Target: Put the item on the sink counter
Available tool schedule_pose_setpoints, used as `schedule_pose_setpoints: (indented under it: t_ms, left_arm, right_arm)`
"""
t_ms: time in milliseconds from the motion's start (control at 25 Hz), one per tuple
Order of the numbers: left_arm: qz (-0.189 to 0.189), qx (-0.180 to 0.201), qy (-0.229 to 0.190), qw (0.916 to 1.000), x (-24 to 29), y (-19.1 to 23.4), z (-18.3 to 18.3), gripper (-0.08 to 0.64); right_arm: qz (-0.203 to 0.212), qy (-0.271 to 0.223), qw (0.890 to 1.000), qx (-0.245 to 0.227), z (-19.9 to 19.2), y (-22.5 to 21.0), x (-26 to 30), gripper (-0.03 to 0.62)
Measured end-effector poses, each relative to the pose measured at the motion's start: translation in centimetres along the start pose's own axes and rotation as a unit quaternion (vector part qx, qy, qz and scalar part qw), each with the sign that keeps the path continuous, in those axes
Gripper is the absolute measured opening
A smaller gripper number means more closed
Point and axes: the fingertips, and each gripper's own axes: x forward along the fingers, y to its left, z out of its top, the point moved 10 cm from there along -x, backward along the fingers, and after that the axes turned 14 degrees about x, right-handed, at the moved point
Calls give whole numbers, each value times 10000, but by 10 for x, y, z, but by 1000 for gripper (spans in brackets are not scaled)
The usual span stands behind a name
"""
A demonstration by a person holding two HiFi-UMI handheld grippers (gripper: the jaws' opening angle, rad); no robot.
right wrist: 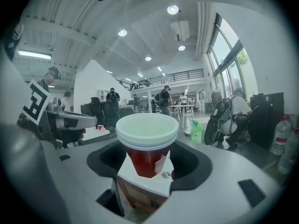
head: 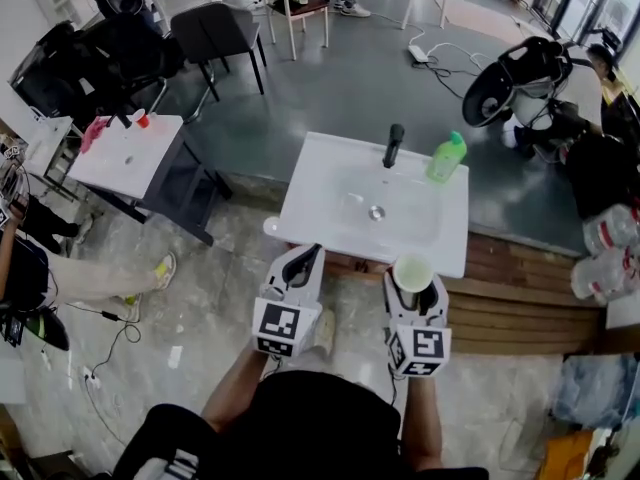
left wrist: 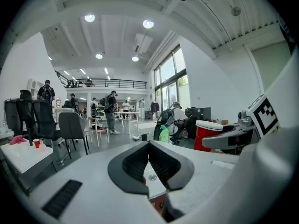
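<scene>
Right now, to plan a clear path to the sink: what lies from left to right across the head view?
small white table → left gripper → faucet → green bottle → water jugs

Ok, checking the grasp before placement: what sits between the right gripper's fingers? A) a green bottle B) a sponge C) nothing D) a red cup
D: the red cup stands clamped in the right gripper, white rim up.
</scene>
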Motion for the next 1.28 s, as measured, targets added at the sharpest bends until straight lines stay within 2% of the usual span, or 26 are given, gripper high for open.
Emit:
schedule_pose_setpoints:
  t_ms: [640,1000,1280]
  left_arm:
    - [-21,-125,53,9999,78,74,-18,2]
    - [79,-185,61,9998,97,113,-25,2]
    - [295,-279,159,9990,97,133,-28,2]
  right_arm:
    - [-56,188,9998,-58,13,-2,106,290]
    - [186,147,9996,-140,21,17,156,290]
    - [394,235,9987,-209,31,30,181,290]
